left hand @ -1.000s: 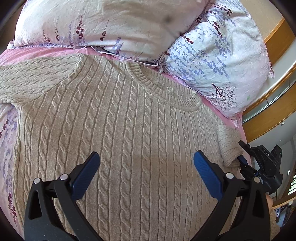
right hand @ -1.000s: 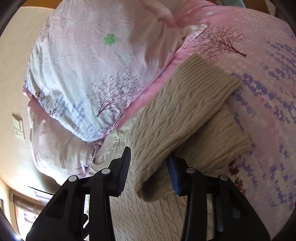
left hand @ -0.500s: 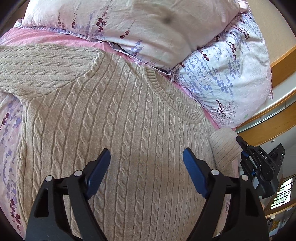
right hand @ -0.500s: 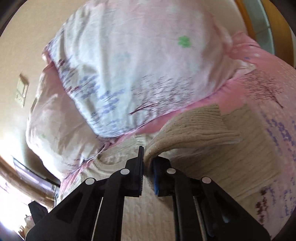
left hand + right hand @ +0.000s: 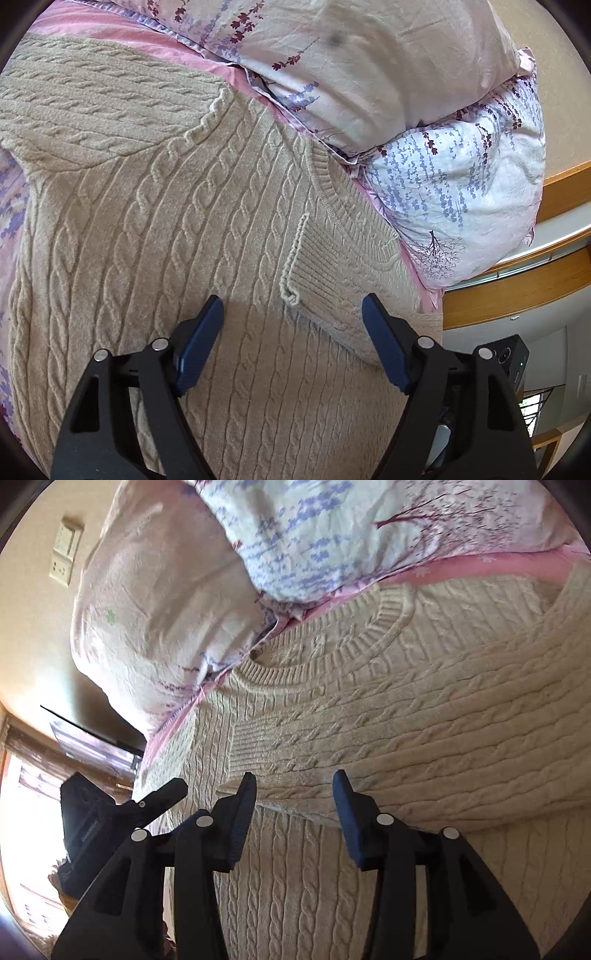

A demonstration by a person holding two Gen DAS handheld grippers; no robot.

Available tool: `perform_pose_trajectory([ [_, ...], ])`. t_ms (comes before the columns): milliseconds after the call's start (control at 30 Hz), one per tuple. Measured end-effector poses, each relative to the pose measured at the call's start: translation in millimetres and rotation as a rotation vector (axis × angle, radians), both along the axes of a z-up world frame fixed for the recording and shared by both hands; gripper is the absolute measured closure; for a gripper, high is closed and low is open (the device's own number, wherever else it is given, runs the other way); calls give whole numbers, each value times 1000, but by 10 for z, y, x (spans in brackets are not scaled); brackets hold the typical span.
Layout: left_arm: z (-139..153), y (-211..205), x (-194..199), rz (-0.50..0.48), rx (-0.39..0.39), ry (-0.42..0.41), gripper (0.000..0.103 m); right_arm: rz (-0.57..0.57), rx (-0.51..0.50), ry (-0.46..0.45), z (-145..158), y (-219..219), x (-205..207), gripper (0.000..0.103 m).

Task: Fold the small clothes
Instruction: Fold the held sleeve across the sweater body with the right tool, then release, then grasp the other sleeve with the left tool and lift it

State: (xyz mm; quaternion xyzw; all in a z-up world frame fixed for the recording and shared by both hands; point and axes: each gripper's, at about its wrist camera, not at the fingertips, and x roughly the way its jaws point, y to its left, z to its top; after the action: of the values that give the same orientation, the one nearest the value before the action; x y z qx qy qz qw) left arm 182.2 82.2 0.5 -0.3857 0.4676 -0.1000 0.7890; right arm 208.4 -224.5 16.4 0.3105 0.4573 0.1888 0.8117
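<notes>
A beige cable-knit sweater [image 5: 155,236] lies flat on the bed, neckline toward the pillows. Its right sleeve [image 5: 332,269] is folded across the chest, cuff near the middle. The other sleeve [image 5: 92,107] stretches out to the left. My left gripper [image 5: 291,339] is open and empty just above the sweater's body, below the folded cuff. In the right wrist view the folded sleeve [image 5: 424,746] lies across the sweater [image 5: 295,886], and my right gripper [image 5: 293,808] is open and empty at the sleeve's edge. The left gripper [image 5: 110,823] shows at the left there.
Two floral pillows [image 5: 369,62] [image 5: 461,192] sit just past the neckline, on a pink floral sheet [image 5: 11,206]. They also show in the right wrist view [image 5: 332,535]. A wooden headboard rail [image 5: 517,295] and a wall socket [image 5: 64,555] are at the edges.
My right gripper carried the right sleeve across the chest, then opened and let it go. My left gripper stayed open and drifted toward the neckline.
</notes>
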Motion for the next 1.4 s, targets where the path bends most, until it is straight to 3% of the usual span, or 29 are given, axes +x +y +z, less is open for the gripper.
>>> perform_pose_trajectory([
  [67,-33,-44,73,-14,-35,11,41,-93,41,7,11,-293,-110,57],
  [233,-93,-154,255,-20,-44,40,55,-330,123,55,-100,-986,-370,57],
  [300,-128,-185,331,-31,-62,53,70,-421,167,73,-169,-1230,-474,57],
  [367,-172,-225,409,-42,-79,71,92,-488,213,95,-259,-1406,-553,57],
  [400,-181,-248,448,-50,-76,78,94,-510,228,107,-293,-1453,-562,57],
  [633,128,-246,678,-108,32,-30,96,-590,264,106,-351,-1637,-598,58],
  [733,271,-95,760,-84,97,-81,96,-589,256,107,-354,-1612,-552,58],
  [833,284,114,820,-48,121,-80,96,-593,247,109,-378,-1571,-500,58],
  [900,212,189,823,-44,137,-51,96,-590,224,107,-374,-1555,-470,67],
  [967,118,234,780,-46,164,-20,96,-591,172,109,-361,-1523,-446,90],
  [1067,-7,276,695,-36,174,4,96,-597,102,105,-322,-1495,-473,93],
  [1300,-112,204,654,-35,240,7,94,-527,-113,131,-172,-1331,-458,90],
  [1367,-108,167,677,-37,251,6,92,-503,-186,100,-39,-1226,-505,73],
  [1400,-104,175,671,-38,243,4,91,-488,-221,58,50,-1137,-542,70],
])
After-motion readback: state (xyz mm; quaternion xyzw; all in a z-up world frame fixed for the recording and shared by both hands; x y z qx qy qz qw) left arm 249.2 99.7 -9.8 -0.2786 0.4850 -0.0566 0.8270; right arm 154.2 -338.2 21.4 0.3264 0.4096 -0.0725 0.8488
